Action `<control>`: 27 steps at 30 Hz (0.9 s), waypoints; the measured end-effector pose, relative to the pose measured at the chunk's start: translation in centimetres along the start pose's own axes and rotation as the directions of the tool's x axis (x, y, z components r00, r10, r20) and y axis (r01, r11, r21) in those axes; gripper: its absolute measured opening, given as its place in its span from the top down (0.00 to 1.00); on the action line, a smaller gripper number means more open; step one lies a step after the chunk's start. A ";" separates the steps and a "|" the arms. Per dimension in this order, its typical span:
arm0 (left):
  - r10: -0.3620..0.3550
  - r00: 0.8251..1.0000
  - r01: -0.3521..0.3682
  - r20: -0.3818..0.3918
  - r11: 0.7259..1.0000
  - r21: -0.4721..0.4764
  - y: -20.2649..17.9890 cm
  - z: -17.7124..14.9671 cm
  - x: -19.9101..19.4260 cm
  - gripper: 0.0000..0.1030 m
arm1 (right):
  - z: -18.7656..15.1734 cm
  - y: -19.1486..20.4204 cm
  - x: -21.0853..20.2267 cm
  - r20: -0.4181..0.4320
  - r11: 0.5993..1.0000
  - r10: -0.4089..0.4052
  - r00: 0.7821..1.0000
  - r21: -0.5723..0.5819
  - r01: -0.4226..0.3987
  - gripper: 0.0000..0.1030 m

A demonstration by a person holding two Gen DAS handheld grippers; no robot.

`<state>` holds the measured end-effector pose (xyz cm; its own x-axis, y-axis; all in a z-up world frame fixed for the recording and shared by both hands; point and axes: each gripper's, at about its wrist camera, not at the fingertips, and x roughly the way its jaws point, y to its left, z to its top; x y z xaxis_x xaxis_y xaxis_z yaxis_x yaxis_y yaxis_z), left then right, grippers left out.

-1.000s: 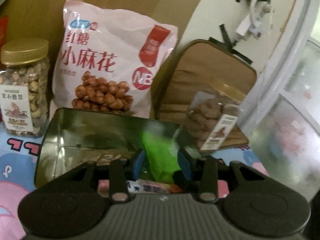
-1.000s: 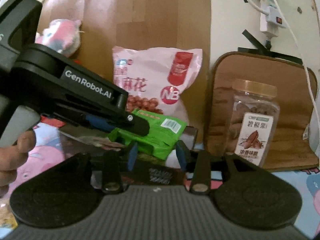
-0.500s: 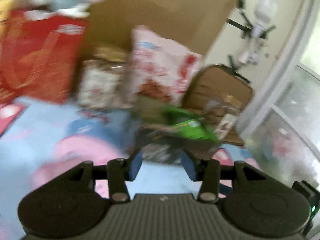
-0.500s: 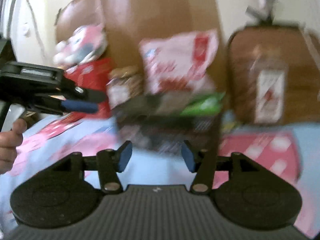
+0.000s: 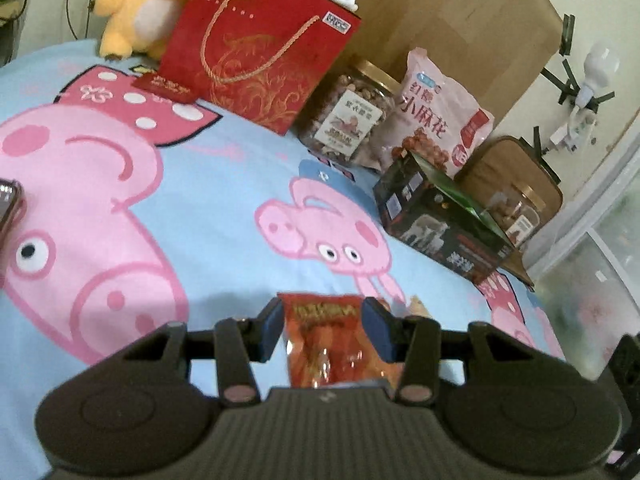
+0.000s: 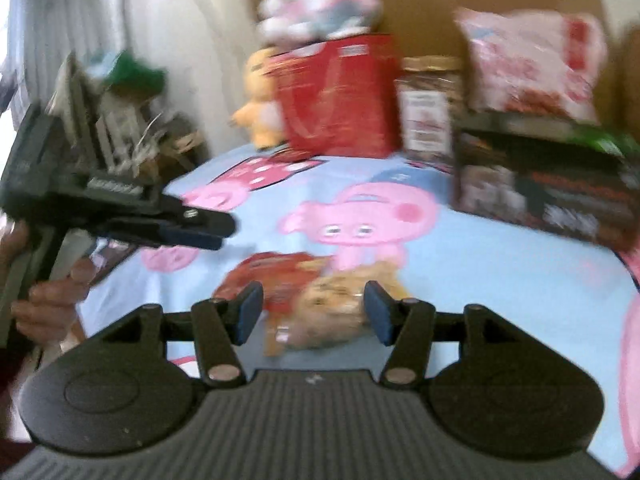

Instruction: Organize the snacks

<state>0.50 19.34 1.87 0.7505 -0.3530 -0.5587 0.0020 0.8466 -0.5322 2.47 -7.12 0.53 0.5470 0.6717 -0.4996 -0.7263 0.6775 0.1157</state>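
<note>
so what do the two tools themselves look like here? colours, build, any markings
Both match: the left tool and right tool each have a dark grey ribbed body, two round black side housings, black linkage arms with silvery pivot pins, and blue pads on the fingers. A small pale mark sits on the body's front edge. From the right wrist view, the left tool's side bears white lettering, too blurred to read.

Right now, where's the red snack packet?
In the left wrist view the red packet lies on the blue sheet between the open left gripper fingers, well short of the black box.
</note>
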 end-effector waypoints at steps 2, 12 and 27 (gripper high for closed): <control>-0.022 1.000 0.022 -0.016 1.000 -0.010 0.3 -0.6 -0.1 0.50 | 0.2 1.3 1.5 -0.024 0.997 -0.013 1.000 -0.075 0.011 0.43; -0.106 0.994 0.103 -0.033 0.991 -0.082 1.9 -2.0 0.4 0.47 | 1.1 3.3 6.7 -0.102 0.949 -0.101 0.990 -0.307 0.066 0.12; -0.155 0.987 0.150 -0.035 0.981 -0.127 2.6 -1.8 0.7 0.45 | 1.3 2.2 6.0 -0.134 0.990 0.118 0.984 -0.055 -0.126 0.72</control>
<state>-0.14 20.56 -1.02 0.7176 -0.4937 -0.4912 0.0301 0.7267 -0.6863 4.67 -1.22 -1.08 0.3971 0.7008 -0.5926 -0.8113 0.5699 0.1304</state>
